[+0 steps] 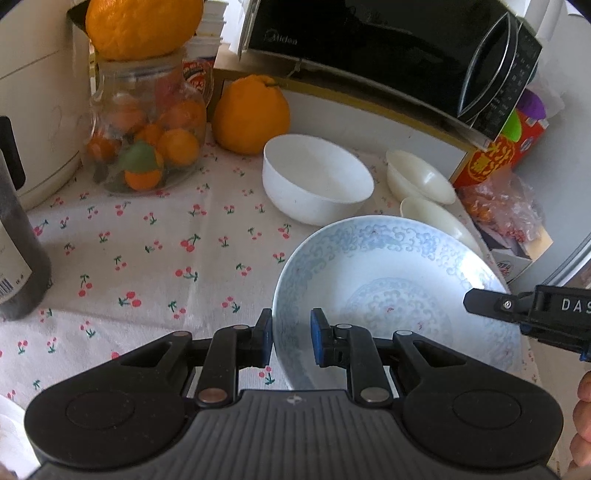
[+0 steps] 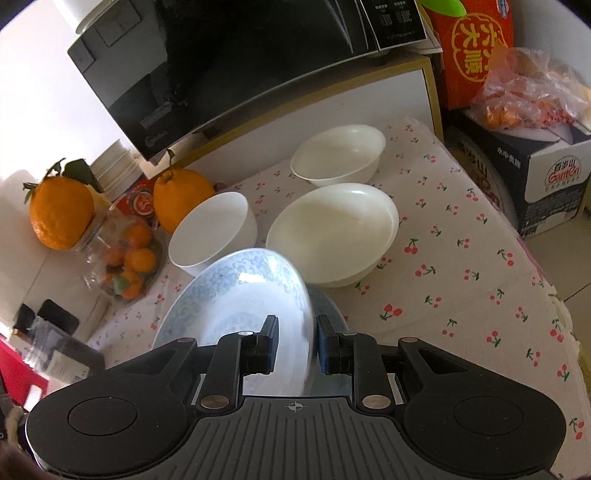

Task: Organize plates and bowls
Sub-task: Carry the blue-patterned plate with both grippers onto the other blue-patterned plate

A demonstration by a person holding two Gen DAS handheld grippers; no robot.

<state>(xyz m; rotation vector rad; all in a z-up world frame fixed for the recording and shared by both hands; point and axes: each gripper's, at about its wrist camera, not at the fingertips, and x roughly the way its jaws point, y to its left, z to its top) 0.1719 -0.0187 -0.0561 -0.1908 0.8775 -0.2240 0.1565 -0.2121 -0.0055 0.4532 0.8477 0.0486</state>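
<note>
A pale blue patterned plate is held tilted above the cherry-print tablecloth. My left gripper straddles its left rim with a gap between the pads. My right gripper straddles its right rim, also with a gap; it shows in the left wrist view. Neither visibly clamps. A white bowl stands behind the plate, also in the right wrist view. Two cream bowls stand to the right, seen edge-on in the left wrist view.
A glass jar of small oranges with a large orange on top stands at back left, another large orange beside it. A black microwave sits on a shelf behind. A dark bottle stands left. Boxes lie right.
</note>
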